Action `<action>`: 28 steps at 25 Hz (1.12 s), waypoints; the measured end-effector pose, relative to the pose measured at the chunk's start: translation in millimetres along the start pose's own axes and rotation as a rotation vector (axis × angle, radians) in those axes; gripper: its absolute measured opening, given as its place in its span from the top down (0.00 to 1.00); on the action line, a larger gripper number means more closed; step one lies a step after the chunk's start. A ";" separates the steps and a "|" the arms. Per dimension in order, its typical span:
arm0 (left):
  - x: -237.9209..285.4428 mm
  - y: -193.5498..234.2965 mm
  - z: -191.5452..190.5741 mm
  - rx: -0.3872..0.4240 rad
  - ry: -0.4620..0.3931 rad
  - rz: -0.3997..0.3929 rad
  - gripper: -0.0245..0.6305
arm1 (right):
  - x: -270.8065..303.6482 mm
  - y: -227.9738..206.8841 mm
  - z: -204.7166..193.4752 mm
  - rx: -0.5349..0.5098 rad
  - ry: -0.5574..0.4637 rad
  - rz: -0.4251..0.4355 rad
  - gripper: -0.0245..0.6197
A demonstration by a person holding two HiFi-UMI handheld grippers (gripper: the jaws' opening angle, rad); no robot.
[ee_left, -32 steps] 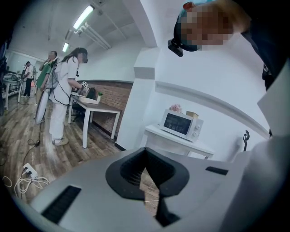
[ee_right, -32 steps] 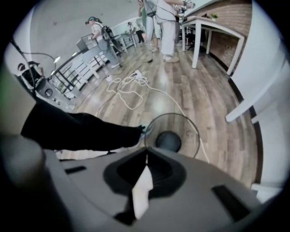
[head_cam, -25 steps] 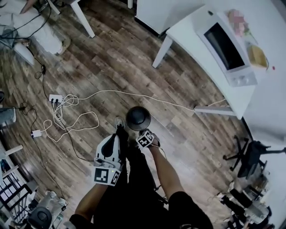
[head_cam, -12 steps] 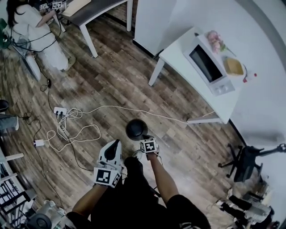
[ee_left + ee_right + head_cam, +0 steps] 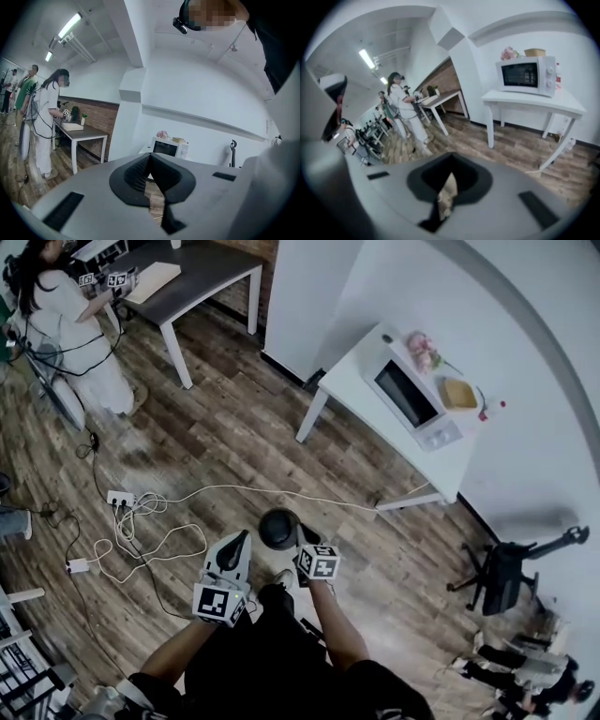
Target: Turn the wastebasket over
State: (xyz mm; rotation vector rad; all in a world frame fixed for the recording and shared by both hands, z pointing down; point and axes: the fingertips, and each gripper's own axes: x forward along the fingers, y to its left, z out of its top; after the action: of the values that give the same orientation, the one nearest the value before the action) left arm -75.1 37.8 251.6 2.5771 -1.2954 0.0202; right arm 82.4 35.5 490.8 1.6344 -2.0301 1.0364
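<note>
The wastebasket (image 5: 278, 528) stands on the wood floor (image 5: 234, 442), just ahead of both grippers in the head view. The left gripper (image 5: 239, 542) and right gripper (image 5: 304, 542) each have their jaws closed together, holding nothing (only floor shows through the slits).

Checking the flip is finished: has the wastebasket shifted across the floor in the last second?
No: the wastebasket sits just below the white cable, as before.

One wastebasket (image 5: 278, 528), two grippers (image 5: 242, 540) (image 5: 303, 538), two tables (image 5: 352, 381) (image 5: 202, 277) — one white, one dark — one microwave (image 5: 405, 395)
</note>
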 end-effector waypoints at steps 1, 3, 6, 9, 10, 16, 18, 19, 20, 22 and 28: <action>-3.4 2.9 5.9 0.000 -0.006 0.000 0.91 | -8.9 9.1 11.3 -0.004 -0.030 0.004 0.91; -11.0 7.5 15.6 0.000 -0.015 0.002 0.91 | -27.9 26.0 32.7 -0.016 -0.089 0.013 0.91; -18.9 9.6 28.0 0.009 -0.033 0.003 0.91 | -61.8 46.3 68.2 -0.023 -0.189 0.028 0.91; -28.8 10.2 37.0 -0.008 -0.053 0.014 0.91 | -100.7 70.5 97.1 -0.037 -0.297 0.051 0.91; -32.4 10.8 39.6 -0.010 -0.058 0.018 0.91 | -113.3 79.7 103.3 -0.045 -0.328 0.059 0.91; -44.9 3.9 48.1 0.012 -0.086 0.035 0.91 | -185.0 118.5 118.7 -0.076 -0.477 0.084 0.91; -45.6 3.5 47.5 0.005 -0.087 0.039 0.91 | -199.2 124.4 118.1 -0.066 -0.505 0.090 0.91; -45.3 2.9 47.1 -0.002 -0.088 0.040 0.91 | -203.8 126.1 117.0 -0.059 -0.510 0.093 0.91; -44.6 2.2 46.8 -0.006 -0.088 0.040 0.91 | -206.7 127.4 116.2 -0.057 -0.510 0.098 0.91; -42.5 1.4 45.2 -0.010 -0.086 0.040 0.91 | -208.2 130.0 114.7 -0.062 -0.509 0.110 0.91; -39.2 -3.3 46.6 -0.001 -0.086 0.028 0.91 | -211.7 132.5 119.6 -0.067 -0.529 0.124 0.91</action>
State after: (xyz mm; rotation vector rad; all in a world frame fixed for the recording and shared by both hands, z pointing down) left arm -100.9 59.7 200.9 2.5855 -1.3605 -0.0873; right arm 39.1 107.8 227.1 1.9157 -2.4898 0.5991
